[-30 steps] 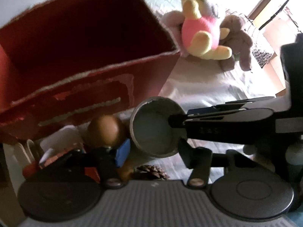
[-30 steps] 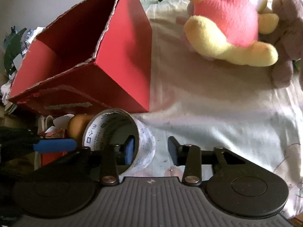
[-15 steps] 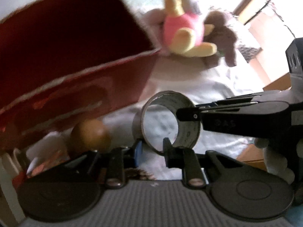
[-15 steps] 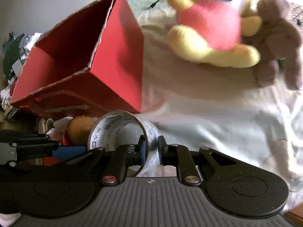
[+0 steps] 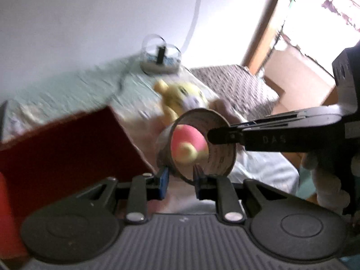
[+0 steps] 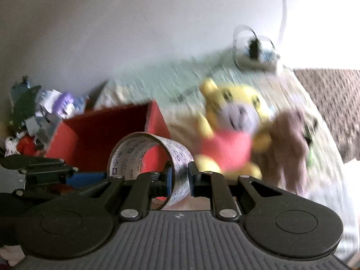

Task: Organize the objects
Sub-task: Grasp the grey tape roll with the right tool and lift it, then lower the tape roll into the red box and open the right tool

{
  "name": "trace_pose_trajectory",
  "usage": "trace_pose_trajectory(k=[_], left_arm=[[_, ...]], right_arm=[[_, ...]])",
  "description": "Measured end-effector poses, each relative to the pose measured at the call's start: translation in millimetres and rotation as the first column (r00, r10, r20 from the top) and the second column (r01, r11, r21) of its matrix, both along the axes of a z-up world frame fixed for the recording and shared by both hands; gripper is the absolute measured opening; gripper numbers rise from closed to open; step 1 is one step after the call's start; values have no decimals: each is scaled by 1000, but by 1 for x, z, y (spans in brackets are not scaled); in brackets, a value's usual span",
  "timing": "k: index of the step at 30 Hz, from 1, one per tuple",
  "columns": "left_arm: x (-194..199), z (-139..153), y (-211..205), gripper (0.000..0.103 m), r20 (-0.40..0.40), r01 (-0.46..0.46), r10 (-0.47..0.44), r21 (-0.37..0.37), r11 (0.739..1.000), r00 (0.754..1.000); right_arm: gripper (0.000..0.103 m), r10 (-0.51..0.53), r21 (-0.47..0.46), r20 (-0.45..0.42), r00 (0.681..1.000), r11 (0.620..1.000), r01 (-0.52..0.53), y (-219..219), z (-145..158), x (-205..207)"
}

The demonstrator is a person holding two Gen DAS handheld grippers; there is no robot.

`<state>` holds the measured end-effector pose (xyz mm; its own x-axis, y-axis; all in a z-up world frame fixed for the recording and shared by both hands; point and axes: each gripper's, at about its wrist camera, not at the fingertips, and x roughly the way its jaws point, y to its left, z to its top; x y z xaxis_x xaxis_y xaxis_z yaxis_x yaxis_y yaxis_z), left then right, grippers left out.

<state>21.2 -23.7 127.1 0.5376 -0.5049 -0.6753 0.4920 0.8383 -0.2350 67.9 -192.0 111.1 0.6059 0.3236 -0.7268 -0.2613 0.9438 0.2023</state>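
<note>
Right gripper (image 6: 180,176) is clamped down on the wall of a tape roll (image 6: 144,157), one finger inside the ring and one outside, with the printed band squeezed between them. That roll sits at about 6 o'clock in the right wrist view, up off the bedding, its open face turned toward 9 o'clock.

Left gripper (image 5: 180,181) has its fingers only a narrow way apart. In the left wrist view the roll's lower rim drops into that gap, but I honestly can't tell if the pads actually touch it. The right gripper's fingers come in from 3 o'clock there and meet the roll at its rim.

Red cardboard box (image 6: 108,135) is open-topped, at 9 o'clock from the roll and just behind it. Yellow plush bear in a pink shirt (image 6: 231,135) is at 2 o'clock on the pale bedspread (image 6: 324,180), with a brown plush (image 6: 290,144) pressed against its side. Through the roll's hole in the left view you see the bear's pink shirt. Everything's motion-blurred. Clear dome thing (image 6: 254,47) is at 1 o'clock by the wall, and a jumble of small toys (image 6: 38,112) at 9 o'clock.
</note>
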Motion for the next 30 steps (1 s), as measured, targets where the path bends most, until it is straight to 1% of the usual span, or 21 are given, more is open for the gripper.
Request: trace_pose_trajectory(k=[2,4,6,8,12,15,18,21,23,25,28,30], left_arm=[[9,9,16,18,17,-33,33,-4,999,999],[17,16,35,18,27,-85,85,-1,996,996],[29,13,47,18,18,-127,127,18,992,992],[40,8,60,18,1,-172,172,44,984,985],[62,-18,79,18,-62,-228,235,107,968,970],[77,-47,91,18,-143,-251,270,135,958,952],[92,-70,92,18,-212,-254,280,144,956,936],[98,-88,89,18,-249,-240,271,148,959,930],[100,-96,84,18,-269,-232,262,140,963,927],[103,-101,80,18,-291,-223,249,120,967,924],[101,-104,70,19,-293,-219,245,117,969,924],[101,-107,65,19,-304,-228,250,106,968,919]], right_arm=[[16,39,8,21,999,999,-39,19,2,15],[16,79,14,-1,997,997,-79,37,-4,35],[17,123,21,-7,992,992,-123,57,-7,49],[17,165,8,-2,986,986,-165,78,-10,58],[17,219,-35,-70,973,974,-222,115,-36,80],[16,233,-76,-122,965,967,-243,132,-56,90],[17,245,-116,-167,955,957,-266,139,-71,98],[16,257,-132,-200,945,949,-286,134,-81,101],[16,287,-162,-191,939,934,-319,135,-80,100],[15,315,-196,-193,929,916,-351,134,-78,101],[14,368,-243,-197,908,880,-409,134,-78,104],[14,391,-264,-203,897,861,-435,133,-79,107]])
